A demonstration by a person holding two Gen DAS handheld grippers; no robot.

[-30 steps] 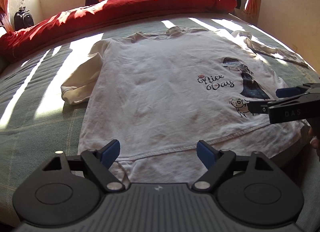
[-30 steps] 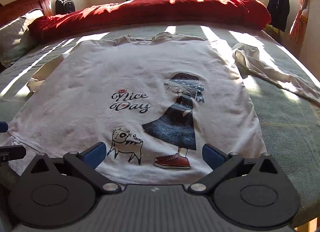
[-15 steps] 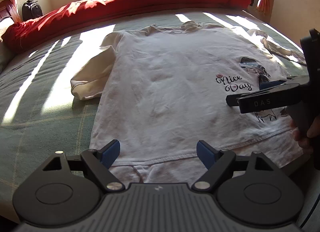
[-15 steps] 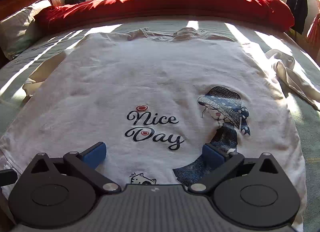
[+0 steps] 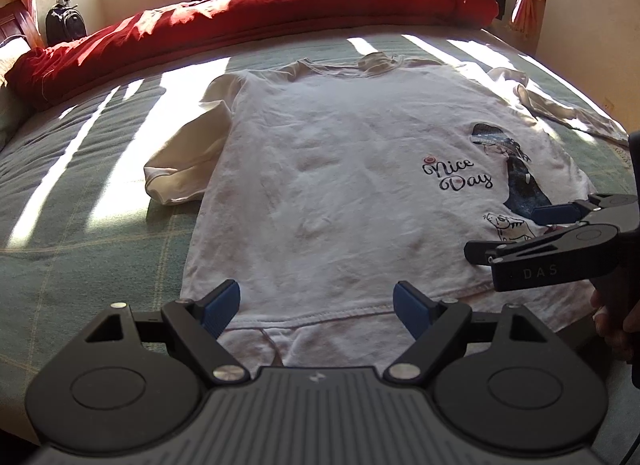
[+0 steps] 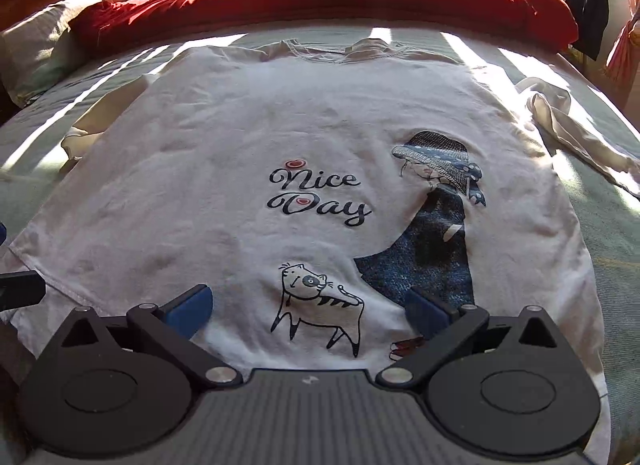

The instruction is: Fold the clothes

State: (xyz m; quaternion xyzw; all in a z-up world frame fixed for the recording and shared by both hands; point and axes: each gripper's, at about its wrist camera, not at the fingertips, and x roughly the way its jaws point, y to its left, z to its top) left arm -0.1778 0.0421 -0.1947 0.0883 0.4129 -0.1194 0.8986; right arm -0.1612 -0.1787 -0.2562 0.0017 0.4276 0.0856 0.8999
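A white T-shirt (image 6: 248,137) printed "Nice Day" lies spread flat, front up, on a green bedspread (image 5: 80,225), a red duvet (image 5: 280,13) bunched behind it. The left gripper (image 5: 316,305) hangs over the shirt's near hem with jaws spread and nothing between them; the right gripper (image 6: 308,307) hovers likewise released above the cat print. Any fold looks yet to begin. One sleeve (image 5: 188,161) lies doubled beside the body, the other (image 6: 560,121) trails twisted; pinching only the top layer of the hem would likely drag the shirt askew.
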